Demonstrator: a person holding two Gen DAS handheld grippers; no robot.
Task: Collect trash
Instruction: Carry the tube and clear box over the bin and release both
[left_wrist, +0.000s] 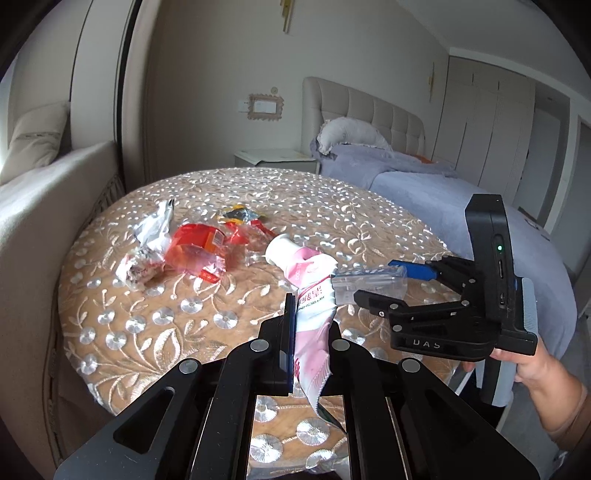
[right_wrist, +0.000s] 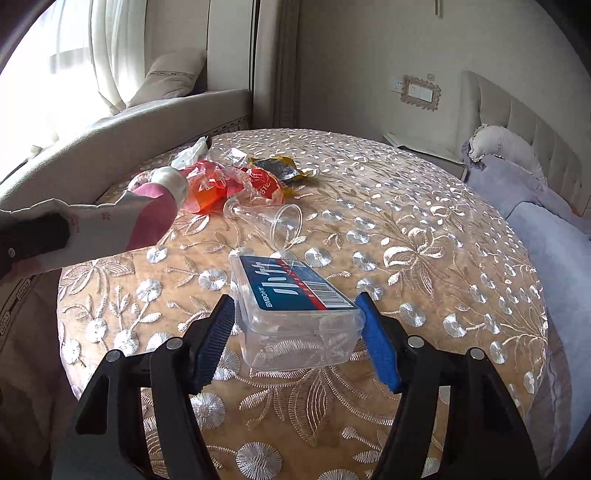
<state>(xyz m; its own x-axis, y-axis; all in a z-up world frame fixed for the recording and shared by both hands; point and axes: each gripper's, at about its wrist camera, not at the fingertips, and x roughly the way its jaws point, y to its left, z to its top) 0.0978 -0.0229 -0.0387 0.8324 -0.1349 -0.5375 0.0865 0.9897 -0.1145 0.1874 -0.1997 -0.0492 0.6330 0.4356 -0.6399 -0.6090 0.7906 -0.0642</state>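
Observation:
My left gripper (left_wrist: 312, 321) is shut on a pink and white squeeze tube (left_wrist: 308, 273), held above the round table; the tube also shows at the left of the right wrist view (right_wrist: 147, 214). My right gripper (right_wrist: 295, 325) is shut on a clear plastic box with a blue label (right_wrist: 295, 299), held just above the tablecloth; in the left wrist view the box (left_wrist: 369, 278) sits to the right of the tube. Red plastic wrappers (left_wrist: 199, 247), crumpled white paper (left_wrist: 153, 229) and a dark yellow-edged packet (left_wrist: 238, 214) lie at the table's far left.
A clear plastic goblet (right_wrist: 269, 221) lies on its side mid-table. The round table (right_wrist: 424, 240) has an embroidered gold cloth. A sofa (right_wrist: 129, 129) borders it on the left, a bed (left_wrist: 424, 177) on the right, a nightstand (left_wrist: 273, 157) behind.

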